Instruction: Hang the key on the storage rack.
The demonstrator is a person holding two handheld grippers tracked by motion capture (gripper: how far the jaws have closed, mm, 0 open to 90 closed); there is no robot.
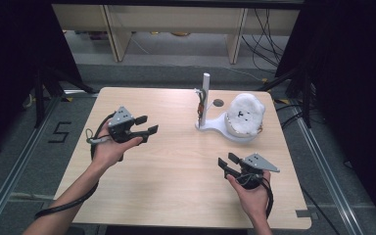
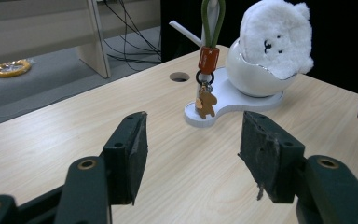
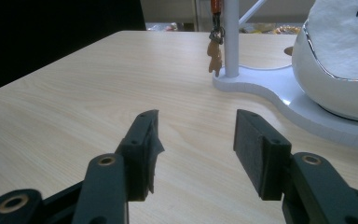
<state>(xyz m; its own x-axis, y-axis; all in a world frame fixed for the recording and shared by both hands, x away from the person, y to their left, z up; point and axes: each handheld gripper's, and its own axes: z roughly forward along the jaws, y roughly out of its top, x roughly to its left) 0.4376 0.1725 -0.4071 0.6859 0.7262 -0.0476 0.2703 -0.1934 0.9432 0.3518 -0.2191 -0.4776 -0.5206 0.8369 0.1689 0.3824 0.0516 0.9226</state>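
One keychain on one white stand, one plush, two empty grippers

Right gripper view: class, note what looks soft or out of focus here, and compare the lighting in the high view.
Right gripper view: the near black pads look slightly soft; the white bowl shows a bright highlight. High view: the table is evenly lit, its surroundings dark.

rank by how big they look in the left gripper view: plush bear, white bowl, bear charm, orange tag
1. plush bear
2. white bowl, close to the plush, partly covered, so unsure
3. bear charm
4. orange tag, near the charm's size
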